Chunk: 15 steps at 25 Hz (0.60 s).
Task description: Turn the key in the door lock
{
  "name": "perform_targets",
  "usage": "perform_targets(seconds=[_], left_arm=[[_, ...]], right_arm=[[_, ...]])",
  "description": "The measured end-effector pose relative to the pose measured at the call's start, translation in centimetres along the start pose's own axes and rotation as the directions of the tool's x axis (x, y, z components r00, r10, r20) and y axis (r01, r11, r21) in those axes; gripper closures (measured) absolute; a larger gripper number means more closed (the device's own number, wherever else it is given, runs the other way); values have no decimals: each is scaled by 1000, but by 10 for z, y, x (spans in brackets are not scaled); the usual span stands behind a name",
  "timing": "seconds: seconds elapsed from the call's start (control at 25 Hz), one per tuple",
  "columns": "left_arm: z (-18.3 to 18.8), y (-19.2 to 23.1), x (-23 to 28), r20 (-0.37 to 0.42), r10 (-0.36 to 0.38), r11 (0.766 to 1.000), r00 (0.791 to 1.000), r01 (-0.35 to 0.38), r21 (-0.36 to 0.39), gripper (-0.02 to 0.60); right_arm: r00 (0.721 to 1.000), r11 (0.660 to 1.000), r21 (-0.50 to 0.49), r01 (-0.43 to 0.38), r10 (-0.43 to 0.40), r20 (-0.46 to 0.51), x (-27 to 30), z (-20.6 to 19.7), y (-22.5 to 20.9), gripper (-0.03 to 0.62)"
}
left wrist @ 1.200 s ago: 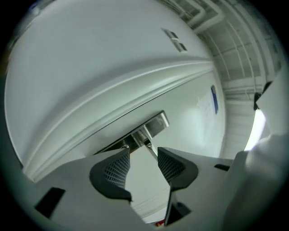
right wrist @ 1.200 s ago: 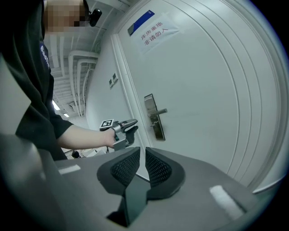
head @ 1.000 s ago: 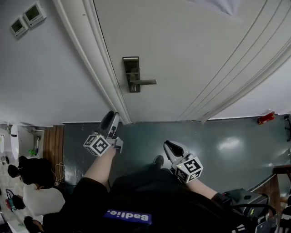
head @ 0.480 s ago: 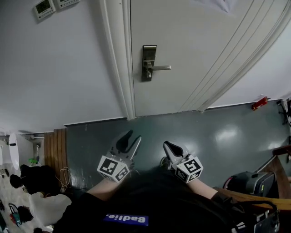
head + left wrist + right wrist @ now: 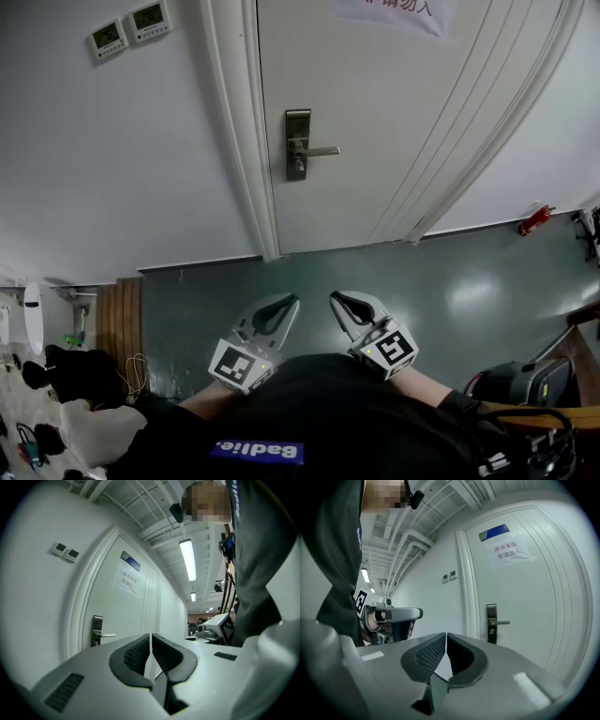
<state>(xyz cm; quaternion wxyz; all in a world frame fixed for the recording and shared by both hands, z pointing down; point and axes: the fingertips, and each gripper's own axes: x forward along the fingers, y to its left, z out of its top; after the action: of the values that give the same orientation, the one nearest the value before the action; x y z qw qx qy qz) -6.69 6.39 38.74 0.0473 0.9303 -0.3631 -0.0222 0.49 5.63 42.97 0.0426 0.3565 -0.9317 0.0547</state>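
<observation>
The white door's metal lock plate point(image 5: 296, 143) with its lever handle point(image 5: 317, 150) is up ahead, well beyond both grippers. I see the same lock plate point(image 5: 97, 630) small in the left gripper view, and again as lock plate point(image 5: 491, 623) in the right gripper view. Any key is too small to make out. My left gripper point(image 5: 287, 303) is held low near my body; its jaws are closing, tips nearly meeting with nothing between them point(image 5: 150, 635). Beside it, my right gripper point(image 5: 337, 300) is shut and empty point(image 5: 446, 634). Both point level toward the door.
Two wall control panels point(image 5: 129, 26) hang left of the door frame point(image 5: 244, 141). A paper notice point(image 5: 384, 7) is on the door. A red object point(image 5: 534, 221) lies on the grey floor at right. A person point(image 5: 80, 375) sits at lower left, dark equipment point(image 5: 511, 382) at lower right.
The left gripper swung right, up beside the right gripper, and its spread jaws came together. The right gripper shifted slightly. The view tilted, so the lock now appears nearer the centre.
</observation>
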Motion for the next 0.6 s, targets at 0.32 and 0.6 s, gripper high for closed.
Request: perform_targets(seconds=[0.32, 0.6], left_arm=[[-18, -40, 16, -38, -33, 999, 999, 32, -22, 577], [-23, -50, 18, -46, -2, 999, 999, 0, -33, 577]], right_arm=[[999, 999, 24, -41, 41, 16, -31, -10, -1, 594], [998, 998, 37, -60, 59, 12, -48, -16, -4, 594]])
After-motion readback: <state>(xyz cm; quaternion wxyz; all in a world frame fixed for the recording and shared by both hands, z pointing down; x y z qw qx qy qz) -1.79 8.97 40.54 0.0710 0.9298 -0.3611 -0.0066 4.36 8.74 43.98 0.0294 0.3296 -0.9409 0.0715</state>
